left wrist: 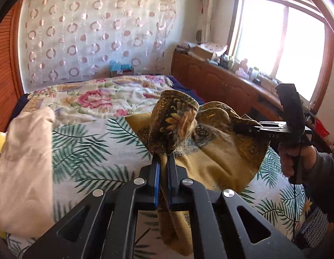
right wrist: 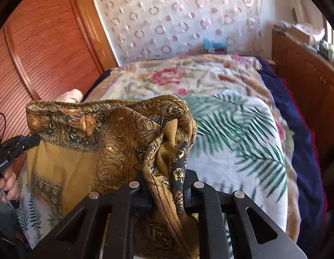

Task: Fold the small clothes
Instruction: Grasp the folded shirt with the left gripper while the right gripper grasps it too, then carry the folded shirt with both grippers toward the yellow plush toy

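Left wrist view: the left gripper [left wrist: 164, 157] pinches a bunched corner of the mustard-yellow patterned cloth with dark paisley border [left wrist: 221, 151], lifted above the palm-leaf printed bedspread [left wrist: 91, 142]. To the right of that cloth, the right gripper [left wrist: 238, 128] bites another edge; in its own view, its jaws clamp gathered fabric. A beige garment [left wrist: 22, 161] lies left of the cloth.
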The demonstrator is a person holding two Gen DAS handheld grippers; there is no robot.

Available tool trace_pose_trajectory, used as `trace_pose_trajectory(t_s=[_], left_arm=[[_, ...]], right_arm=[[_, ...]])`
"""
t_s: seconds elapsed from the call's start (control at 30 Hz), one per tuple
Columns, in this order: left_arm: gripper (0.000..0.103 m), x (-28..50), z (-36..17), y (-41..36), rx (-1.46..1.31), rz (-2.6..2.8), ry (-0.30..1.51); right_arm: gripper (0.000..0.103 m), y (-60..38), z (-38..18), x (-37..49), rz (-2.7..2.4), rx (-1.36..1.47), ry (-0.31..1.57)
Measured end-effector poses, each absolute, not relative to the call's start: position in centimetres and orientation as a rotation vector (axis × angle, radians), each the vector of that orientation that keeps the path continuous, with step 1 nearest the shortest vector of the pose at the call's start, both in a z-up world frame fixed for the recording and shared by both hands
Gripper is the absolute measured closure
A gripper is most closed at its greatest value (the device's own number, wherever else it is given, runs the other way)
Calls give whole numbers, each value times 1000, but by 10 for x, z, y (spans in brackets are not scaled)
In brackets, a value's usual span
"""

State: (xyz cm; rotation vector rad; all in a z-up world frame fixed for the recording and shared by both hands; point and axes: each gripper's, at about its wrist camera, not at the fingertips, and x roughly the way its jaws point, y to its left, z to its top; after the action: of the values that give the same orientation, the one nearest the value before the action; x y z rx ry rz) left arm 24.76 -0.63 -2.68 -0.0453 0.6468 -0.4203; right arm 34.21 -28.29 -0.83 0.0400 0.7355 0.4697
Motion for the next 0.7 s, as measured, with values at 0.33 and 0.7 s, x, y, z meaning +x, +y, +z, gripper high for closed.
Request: trace_pose_trajectory(t_s=[0.33, 0.7], left_arm=[[97, 209, -6, 75, -119, -286, 558], [97, 210, -16, 157, -215, -122, 500]], right_arm=[[88, -200, 8, 348, 600, -52, 630], [88, -79, 14, 416, 712, -265, 533]])
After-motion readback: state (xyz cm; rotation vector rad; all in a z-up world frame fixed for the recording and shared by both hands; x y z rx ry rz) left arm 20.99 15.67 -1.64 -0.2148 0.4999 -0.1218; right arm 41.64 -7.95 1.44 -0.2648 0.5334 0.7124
